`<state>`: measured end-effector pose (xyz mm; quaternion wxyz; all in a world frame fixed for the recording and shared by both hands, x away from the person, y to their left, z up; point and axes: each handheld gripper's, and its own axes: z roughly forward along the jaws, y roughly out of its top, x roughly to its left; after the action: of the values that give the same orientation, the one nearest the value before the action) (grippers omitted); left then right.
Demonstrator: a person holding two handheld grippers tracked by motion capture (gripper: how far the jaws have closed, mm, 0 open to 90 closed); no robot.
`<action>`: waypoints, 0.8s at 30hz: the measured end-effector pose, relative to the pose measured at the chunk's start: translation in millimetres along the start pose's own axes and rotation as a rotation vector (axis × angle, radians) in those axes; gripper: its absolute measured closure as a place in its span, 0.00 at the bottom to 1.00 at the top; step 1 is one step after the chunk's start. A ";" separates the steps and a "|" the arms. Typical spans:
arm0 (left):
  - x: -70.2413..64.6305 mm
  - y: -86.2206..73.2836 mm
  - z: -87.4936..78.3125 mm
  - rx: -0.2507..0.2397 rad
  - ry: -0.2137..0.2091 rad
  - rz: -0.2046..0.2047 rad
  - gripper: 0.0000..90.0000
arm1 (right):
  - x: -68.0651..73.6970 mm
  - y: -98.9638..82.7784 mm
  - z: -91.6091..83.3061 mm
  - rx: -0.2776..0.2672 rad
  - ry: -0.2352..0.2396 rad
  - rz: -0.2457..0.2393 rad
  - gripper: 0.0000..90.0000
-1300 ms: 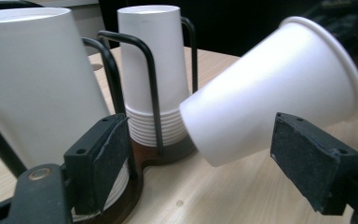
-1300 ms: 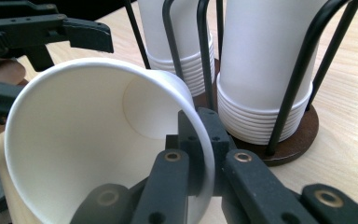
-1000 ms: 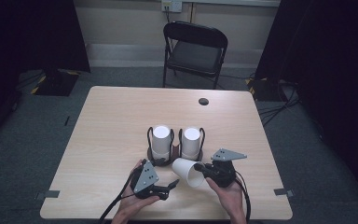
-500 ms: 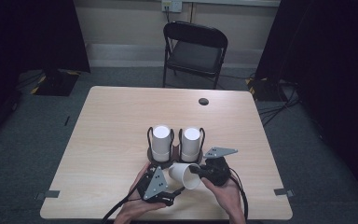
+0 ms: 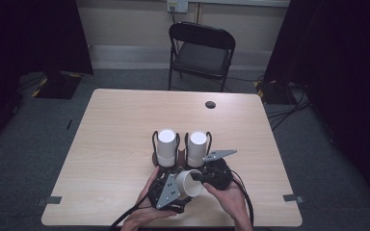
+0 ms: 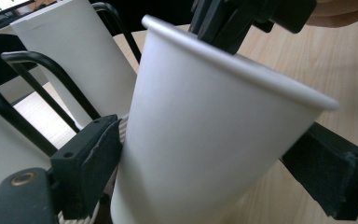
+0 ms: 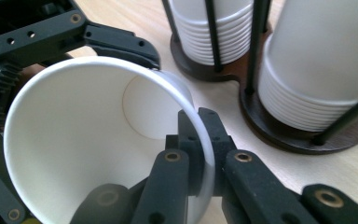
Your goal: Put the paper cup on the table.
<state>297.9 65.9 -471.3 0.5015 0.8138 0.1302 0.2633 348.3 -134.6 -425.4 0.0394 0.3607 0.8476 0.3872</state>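
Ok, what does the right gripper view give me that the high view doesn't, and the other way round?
Right gripper view: the right gripper pinches the rim of the paper cup, one jaw inside, one outside; the cup is empty. High view: the whole table, a folding chair beyond it, the person's right hand. Both: the tilted cup beside two cup stacks in a wire holder.

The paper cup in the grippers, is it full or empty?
Empty. The right gripper view looks into the paper cup and shows its bare white bottom; the right gripper pinches its rim.
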 end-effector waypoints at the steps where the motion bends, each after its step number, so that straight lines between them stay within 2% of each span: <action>1: -0.6 0.2 0.3 -0.001 0.002 0.001 0.15 | 0.7 0.5 1.1 0.006 -0.004 0.000 0.99; 2: -0.2 0.4 0.3 0.007 0.006 0.019 0.15 | 1.0 0.9 2.4 0.010 -0.002 0.000 0.99; 3: -1.0 0.4 1.4 -0.003 0.002 0.010 0.15 | 1.1 1.2 3.7 0.012 0.003 -0.001 0.99; 8: -2.6 3.1 3.2 0.004 -0.001 0.047 0.16 | 2.2 2.2 7.3 0.028 0.007 0.002 0.99; 11: -4.0 6.1 6.4 0.010 -0.001 0.066 0.17 | 2.4 2.0 10.8 0.037 0.025 0.000 0.99; 15: -5.7 6.5 7.3 0.006 -0.002 0.074 0.18 | 4.8 1.8 11.7 0.047 0.039 -0.003 0.98; 17: -5.3 6.6 6.7 -0.003 -0.002 0.063 0.20 | 4.0 1.3 11.8 0.053 0.038 -0.004 0.98; 22: -6.4 8.9 5.5 0.010 0.003 0.096 0.21 | 4.4 1.2 13.0 0.067 0.040 0.002 0.98; 23: -6.9 9.5 5.8 -0.005 0.001 0.081 0.21 | 4.5 1.0 13.3 0.076 0.036 0.004 0.97; 24: -6.6 10.9 5.5 -0.001 0.003 0.088 0.21 | 4.3 1.1 13.6 0.082 0.032 0.004 0.97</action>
<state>295.0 53.6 -465.6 0.4898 0.8180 0.0951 0.2863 350.4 -122.8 -433.2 0.0105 0.3574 0.8625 0.3580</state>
